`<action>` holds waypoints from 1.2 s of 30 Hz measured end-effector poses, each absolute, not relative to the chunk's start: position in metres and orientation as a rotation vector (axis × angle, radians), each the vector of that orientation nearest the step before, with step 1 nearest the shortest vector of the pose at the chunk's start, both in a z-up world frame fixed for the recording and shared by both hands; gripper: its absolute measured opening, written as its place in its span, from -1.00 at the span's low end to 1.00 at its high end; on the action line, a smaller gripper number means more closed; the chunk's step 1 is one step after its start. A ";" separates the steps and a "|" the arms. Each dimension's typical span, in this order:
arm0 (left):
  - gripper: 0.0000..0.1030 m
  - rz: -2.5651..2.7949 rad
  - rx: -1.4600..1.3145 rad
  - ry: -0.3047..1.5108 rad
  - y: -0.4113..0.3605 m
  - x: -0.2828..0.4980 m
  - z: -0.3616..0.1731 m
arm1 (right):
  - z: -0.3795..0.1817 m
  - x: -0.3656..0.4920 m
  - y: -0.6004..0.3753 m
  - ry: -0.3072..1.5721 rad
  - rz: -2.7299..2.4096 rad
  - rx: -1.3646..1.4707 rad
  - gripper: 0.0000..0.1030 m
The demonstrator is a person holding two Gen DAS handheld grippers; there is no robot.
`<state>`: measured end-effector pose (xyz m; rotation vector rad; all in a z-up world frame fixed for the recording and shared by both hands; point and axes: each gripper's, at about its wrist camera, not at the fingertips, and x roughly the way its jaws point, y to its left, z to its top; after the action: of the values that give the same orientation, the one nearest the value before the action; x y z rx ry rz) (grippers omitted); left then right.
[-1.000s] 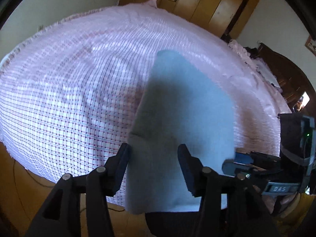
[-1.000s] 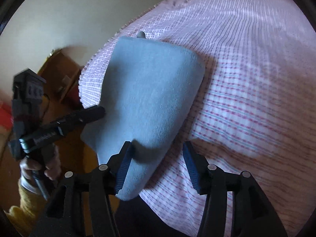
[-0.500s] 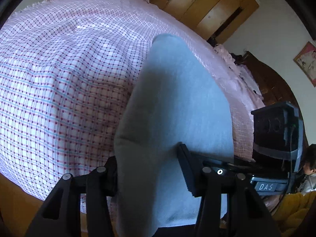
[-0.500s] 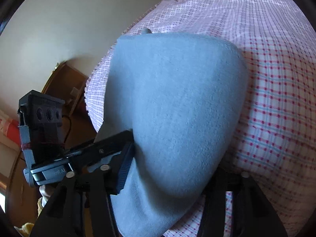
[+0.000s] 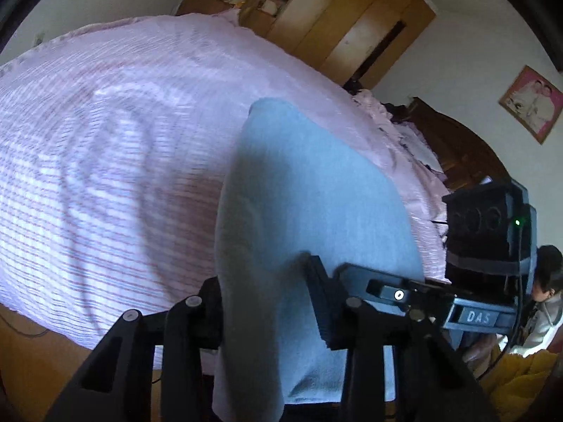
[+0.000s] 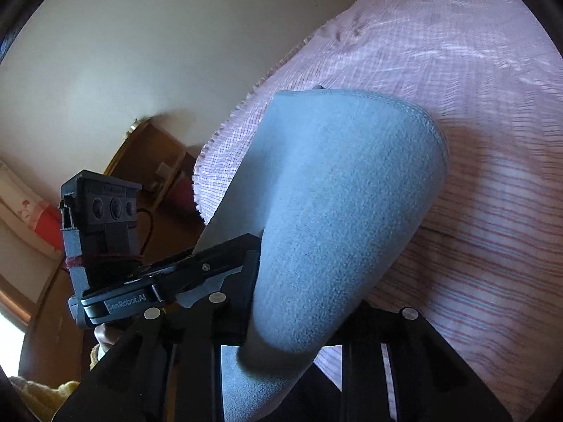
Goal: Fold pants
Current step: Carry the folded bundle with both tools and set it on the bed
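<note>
A: Where are the pants (image 5: 309, 190) rn?

B: On the bed (image 5: 105, 147), near its front edge. Light blue, fleecy fabric. The near end is bunched up and lifted; the far end lies flat on the pink checked bedspread (image 6: 475, 70), reaching toward the middle of the bed.

A: Left gripper (image 5: 267, 302)?

B: Fingers are closing w/ a thick fold of the pants between them. Cloth fills the gap and both pads press into it, so it's clamped on the fabric. The fold hangs down past the fingers, off the bed's edge.

A: And the right gripper (image 6: 299, 313)?

B: Same deal, closing on the other side of that near end. Fabric bulges out above the fingers; the right-side pad is mostly hidden by cloth, but the pants are pinched tight there.

A: How close are the two?

B: Just beside each other. In the right wrist view the left gripper sits at the left side of the fold, a hand (image 6: 103, 336) under it at the handle. In the left wrist view the right gripper (image 5: 404, 292) comes in from the right, touching the cloth.

A: Anything else?

B: Wooden wardrobe (image 5: 345, 24) past the far corner of the bed, framed picture (image 5: 531, 103) on the wall. Bedspread is motion-blurred.
</note>
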<state>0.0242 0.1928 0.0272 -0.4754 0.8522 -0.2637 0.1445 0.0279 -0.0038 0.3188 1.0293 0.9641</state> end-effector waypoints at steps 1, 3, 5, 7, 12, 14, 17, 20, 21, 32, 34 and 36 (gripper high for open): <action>-0.24 -0.274 -0.474 0.850 0.184 0.025 0.031 | -0.001 0.145 0.019 1.030 0.964 0.321 -0.65; -0.24 -0.305 -0.466 0.842 0.162 0.026 0.039 | 0.006 0.144 -0.002 1.027 0.958 0.325 -0.65; -0.24 -0.331 -0.455 0.836 0.141 0.028 0.046 | 0.011 0.145 -0.028 1.022 0.951 0.328 -0.65; -0.24 -0.364 -0.444 0.829 0.118 0.031 0.051 | 0.016 0.148 -0.054 1.014 0.939 0.325 -0.65; -0.24 -0.439 -0.416 0.843 0.056 0.058 0.056 | 0.031 0.162 -0.107 0.990 0.901 0.269 -0.65; -0.24 -0.451 -0.398 0.852 0.033 0.072 0.054 | 0.036 0.170 -0.124 0.982 0.886 0.223 -0.65; -0.24 -0.459 -0.363 0.877 0.001 0.089 0.051 | 0.036 0.189 -0.144 0.993 0.867 0.153 -0.65; -0.24 -0.462 -0.338 0.906 -0.025 0.116 0.038 | 0.031 0.208 -0.161 1.004 0.857 0.094 -0.65; -0.24 -0.462 -0.336 0.912 -0.029 0.121 0.035 | 0.027 0.215 -0.165 1.010 0.853 0.086 -0.65; -0.15 -0.450 -0.332 0.997 -0.041 0.175 -0.020 | -0.043 0.280 -0.202 1.133 0.778 0.180 -0.43; -0.13 -0.452 -0.328 1.008 -0.039 0.168 -0.020 | -0.049 0.278 -0.208 1.132 0.756 0.209 -0.30; -0.13 -0.446 -0.303 1.011 -0.039 0.159 -0.015 | -0.047 0.270 -0.213 1.124 0.721 0.228 -0.27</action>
<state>0.1588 -0.0386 -0.0151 -0.3029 1.0106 -0.4459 0.2698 -0.2129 -0.0466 0.2281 1.1235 0.7212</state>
